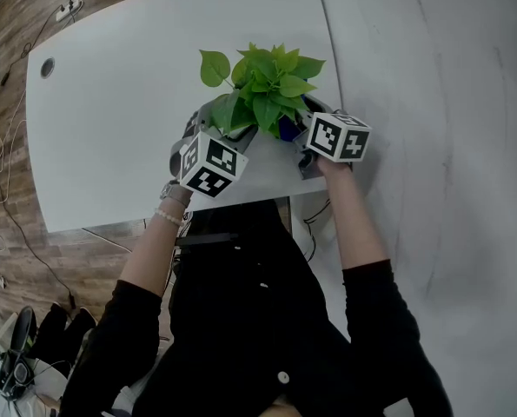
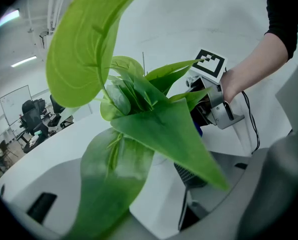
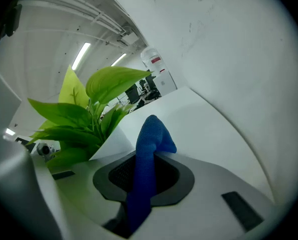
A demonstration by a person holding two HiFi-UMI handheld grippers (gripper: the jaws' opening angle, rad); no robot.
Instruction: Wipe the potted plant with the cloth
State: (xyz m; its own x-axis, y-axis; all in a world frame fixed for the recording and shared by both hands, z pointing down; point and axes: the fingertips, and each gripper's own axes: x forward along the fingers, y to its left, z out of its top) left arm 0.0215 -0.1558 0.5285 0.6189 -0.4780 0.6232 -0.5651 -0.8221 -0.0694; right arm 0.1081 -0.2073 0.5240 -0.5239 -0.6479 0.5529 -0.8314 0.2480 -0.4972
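Observation:
The potted plant [image 1: 262,89] stands near the front edge of the white table [image 1: 128,111]; its pot is hidden under the leaves. My left gripper [image 1: 228,135] reaches into the foliage from the left. Its jaws stand apart around a broad leaf [image 2: 113,179] without pressing on it, so it is open. From the right, my right gripper [image 1: 303,137] comes up against the plant, shut on the blue cloth [image 3: 146,169]. The cloth sticks up between the jaws, just beside the leaves [image 3: 83,119]. The cloth [image 1: 289,129] also shows in the head view. The right gripper [image 2: 211,104] is seen beyond the leaves.
The table's front edge [image 1: 154,217] runs just below both grippers, with my body right behind it. A round cable hole [image 1: 48,68] sits at the table's far left. Cables and a power strip [image 1: 67,9] lie on the wooden floor. A pale surface [image 1: 449,102] lies to the right.

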